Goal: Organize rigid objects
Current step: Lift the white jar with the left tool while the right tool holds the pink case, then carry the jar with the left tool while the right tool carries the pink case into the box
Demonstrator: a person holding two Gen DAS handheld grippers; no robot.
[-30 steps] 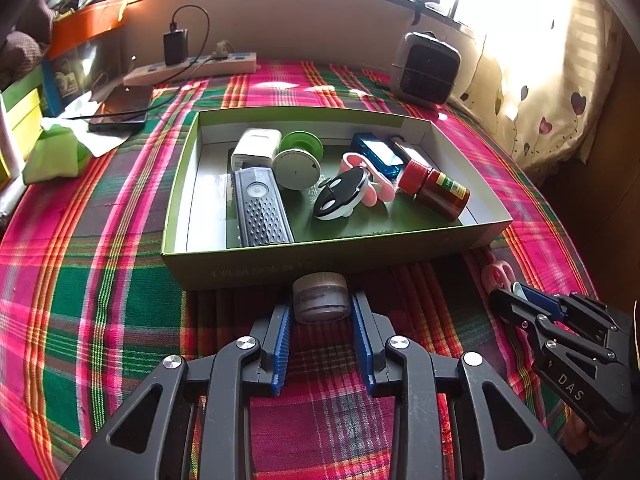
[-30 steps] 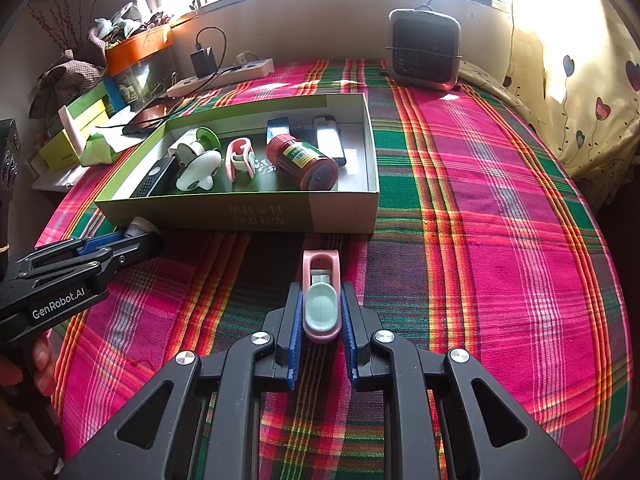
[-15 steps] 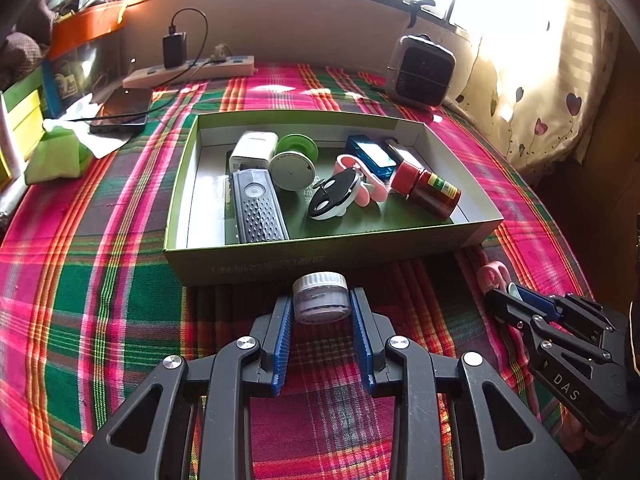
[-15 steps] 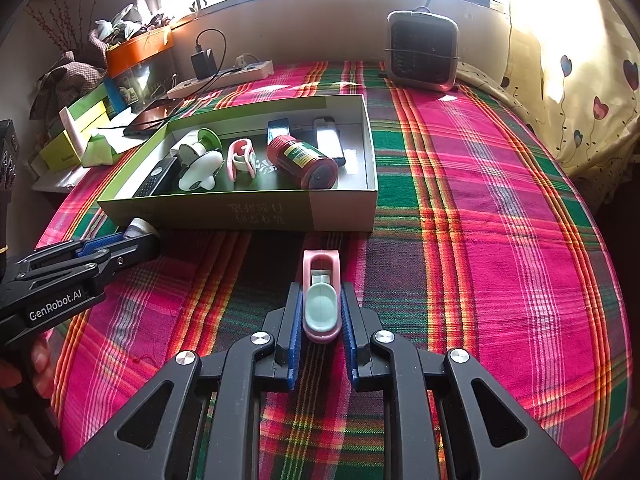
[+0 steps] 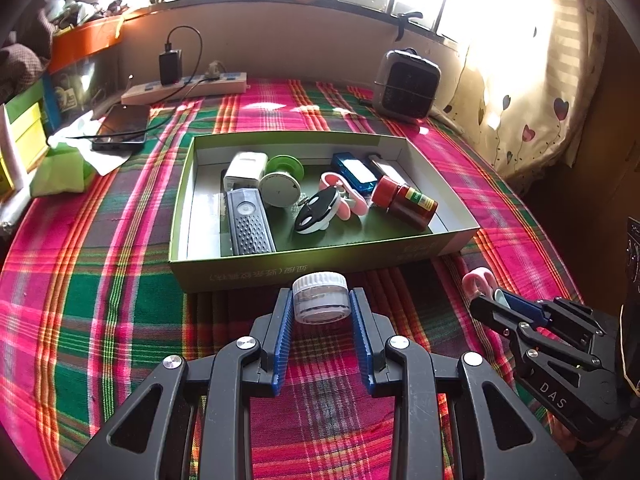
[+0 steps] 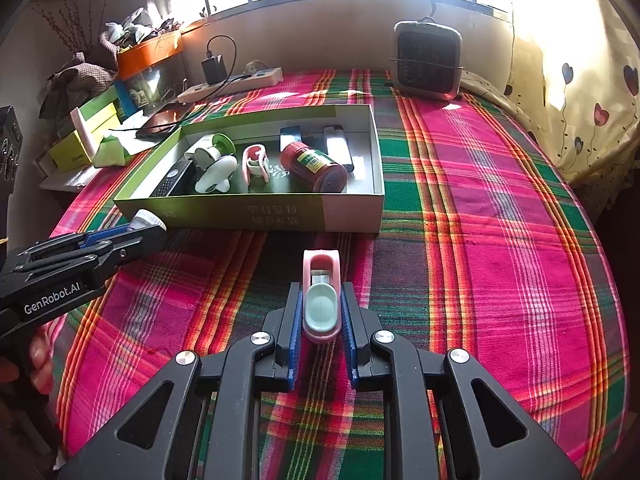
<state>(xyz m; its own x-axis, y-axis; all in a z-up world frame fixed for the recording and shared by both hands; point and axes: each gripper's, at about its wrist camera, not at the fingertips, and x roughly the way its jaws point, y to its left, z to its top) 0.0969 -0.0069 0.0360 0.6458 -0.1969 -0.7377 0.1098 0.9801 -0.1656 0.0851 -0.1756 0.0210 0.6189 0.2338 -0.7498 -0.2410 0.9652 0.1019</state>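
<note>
One box [image 5: 224,276], two jars [image 5: 320,298], two pink clips [image 6: 321,296], one remote [image 5: 249,224]

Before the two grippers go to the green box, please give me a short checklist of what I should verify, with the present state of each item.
1. Left gripper shut on the small jar: ok.
2. Right gripper shut on the pink clip: ok.
3. Jar lifted above the near wall of the green box: cannot tell.
4. Free floor in the box for the jar, left of the remote: ok.
5. Free floor for the clip near the red bottle: cannot tell, it looks crowded.
6. The two grippers apart from each other: ok.
</note>
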